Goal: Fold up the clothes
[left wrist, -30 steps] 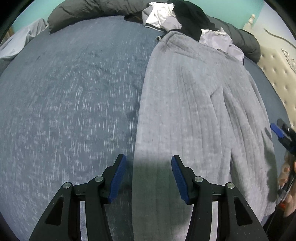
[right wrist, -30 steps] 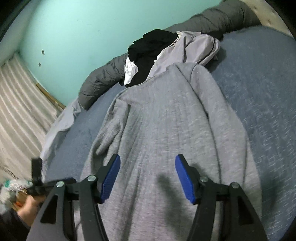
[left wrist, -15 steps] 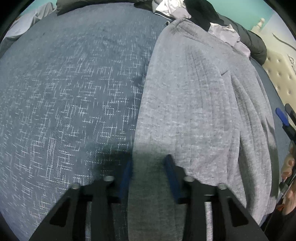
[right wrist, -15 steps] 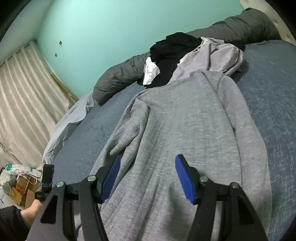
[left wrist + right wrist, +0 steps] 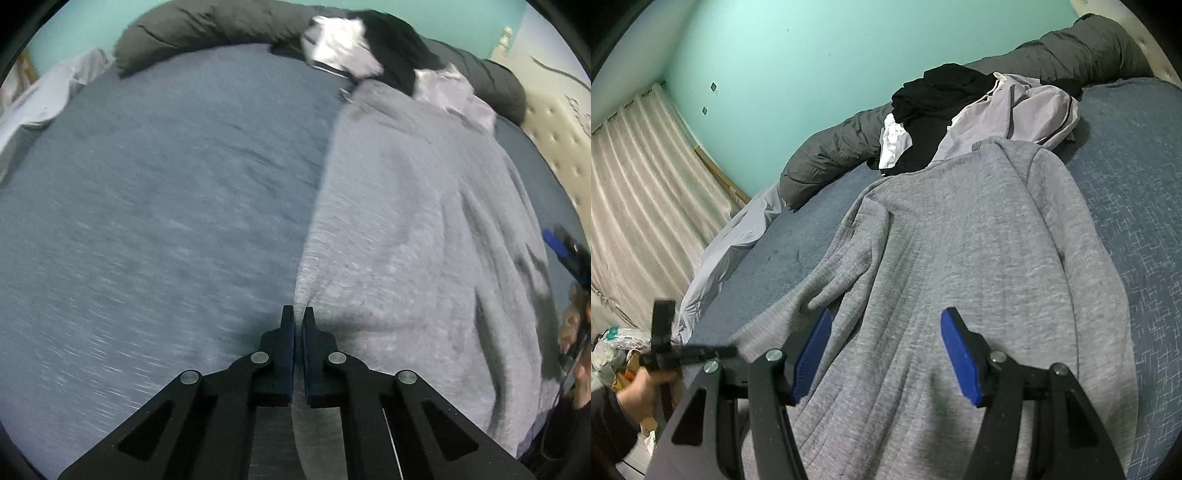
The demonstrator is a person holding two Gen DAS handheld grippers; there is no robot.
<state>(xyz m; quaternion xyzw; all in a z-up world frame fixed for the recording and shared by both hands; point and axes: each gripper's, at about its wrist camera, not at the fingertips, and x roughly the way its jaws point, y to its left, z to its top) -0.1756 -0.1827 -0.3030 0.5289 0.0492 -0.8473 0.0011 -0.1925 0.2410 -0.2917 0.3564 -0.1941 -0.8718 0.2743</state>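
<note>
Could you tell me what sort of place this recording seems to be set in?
Most likely a home bedroom. A grey knitted sweater lies spread on a wide bed under a blue woven cover, with a rolled dark grey duvet along its far edge, a cream tufted headboard beside it and beige pleated curtains on the wall.

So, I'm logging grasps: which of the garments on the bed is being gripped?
The grey sweatshirt, spread flat; the left gripper pinches its edge. The black and pale garments lie heaped, untouched.

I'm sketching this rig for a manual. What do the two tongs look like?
Both tongs, left and right, have black angular frames with triangular cutouts, round silver rivets at the joints, and flat blue pads lining the fingers. The holding hands are bare.
</note>
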